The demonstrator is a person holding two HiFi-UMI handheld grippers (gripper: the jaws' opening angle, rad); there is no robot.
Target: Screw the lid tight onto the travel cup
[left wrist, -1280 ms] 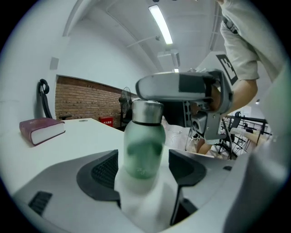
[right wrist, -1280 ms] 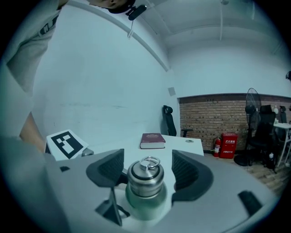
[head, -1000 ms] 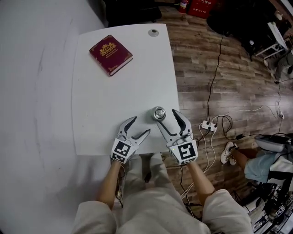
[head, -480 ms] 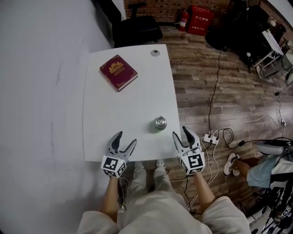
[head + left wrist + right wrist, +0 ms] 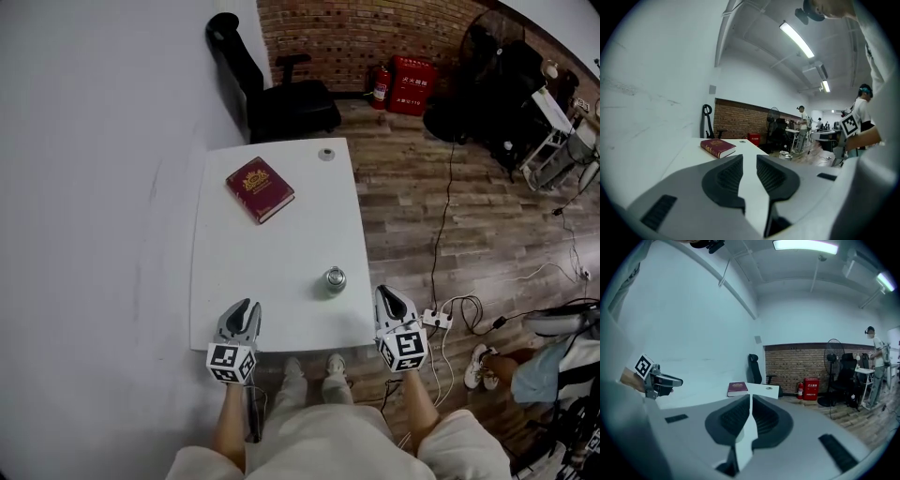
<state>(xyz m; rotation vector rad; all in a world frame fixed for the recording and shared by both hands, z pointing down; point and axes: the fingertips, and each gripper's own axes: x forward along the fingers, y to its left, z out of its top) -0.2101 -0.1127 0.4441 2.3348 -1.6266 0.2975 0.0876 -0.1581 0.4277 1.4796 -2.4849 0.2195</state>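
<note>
Head view: white table point(image 5: 211, 281) w/ the travel cup point(image 5: 335, 284) upright on it toward the near right corner, silver lid point(image 5: 335, 273) on top; can't tell how tight it sits. Maroon book point(image 5: 260, 189) lies far left on the tabletop, well apart from the cup, and a small round fitting point(image 5: 326, 154) sits at the far edge. L gripper point(image 5: 246, 306) hangs over the near left edge, R gripper point(image 5: 386, 293) just off the near right corner. Neither touches the cup, which stands btwn them and a bit farther out, nearer the R one. Black office chair point(image 5: 272, 94) stands beyond the far end, w/ a red fire extinguisher point(image 5: 382, 82) and red cabinet point(image 5: 412, 84) by the brick wall point(image 5: 328, 28). Power strip point(image 5: 433, 319) lies on the wood floor right of the table. Left gripper view: jaws have just been closing, but a clear gap shows btwn the ribbed pads, w/ nothing in it, only bare tabletop beyond. Book shows at left past the tips, cup small at right, R gripper w/ its marker cube further right. Right gripper view: jaws drawn together, tips meeting, nothing clamped. Book and chair lie ahead past the tips, L gripper at far left, standing fan point(image 5: 833, 352) at right by the brick wall.
</note>
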